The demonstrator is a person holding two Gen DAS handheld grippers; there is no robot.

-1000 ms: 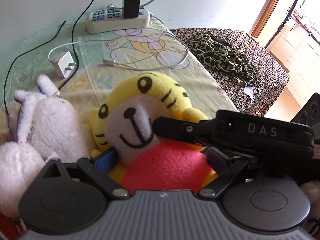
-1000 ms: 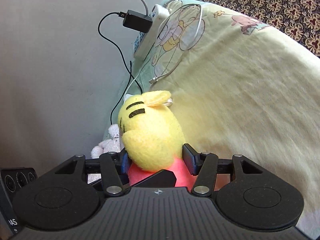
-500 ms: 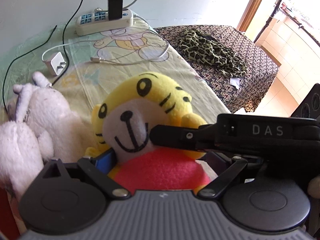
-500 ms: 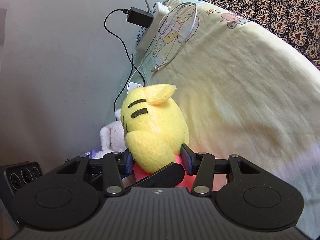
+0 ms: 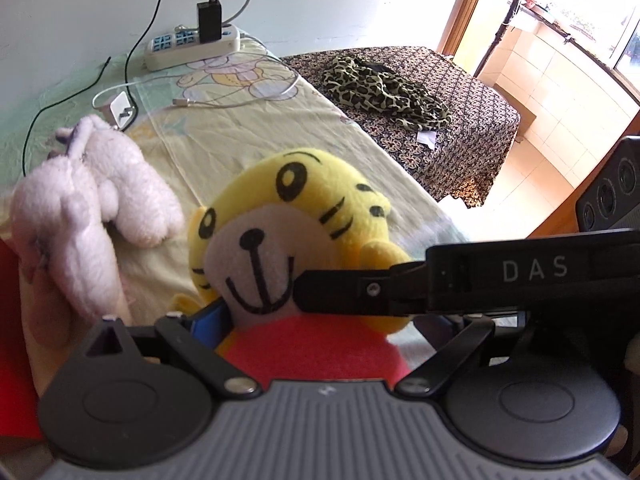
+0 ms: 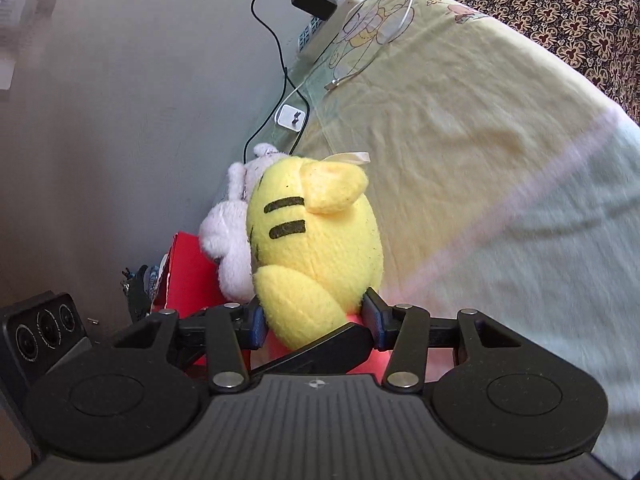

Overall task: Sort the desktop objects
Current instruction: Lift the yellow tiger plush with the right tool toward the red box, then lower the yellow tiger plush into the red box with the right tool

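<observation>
A yellow tiger plush (image 5: 288,224) with a red body faces the camera in the left wrist view, held above the yellow cloth. My left gripper (image 5: 316,332) is shut on its red body; one blue pad (image 5: 208,320) shows at the left. The right gripper's black finger (image 5: 360,292) crosses in front, below the plush's chin. From the right wrist, the back of the tiger plush (image 6: 316,240) fills the centre, and my right gripper (image 6: 314,320) is shut on its lower body. A white plush (image 5: 92,196) lies to the left on the cloth.
A power strip (image 5: 192,46) with a black adapter (image 5: 209,22) lies by the wall. A white charger (image 5: 120,106) and cable (image 5: 240,96) lie on the yellow cloth (image 5: 260,140). A leopard-print cloth (image 5: 384,92) lies on the patterned cover beyond. A red box (image 6: 188,272) stands beside the white plush.
Both grippers have pulled back from the wall and up with the tiger plush between them. The white plush stays on the cloth, now apart from the tiger.
</observation>
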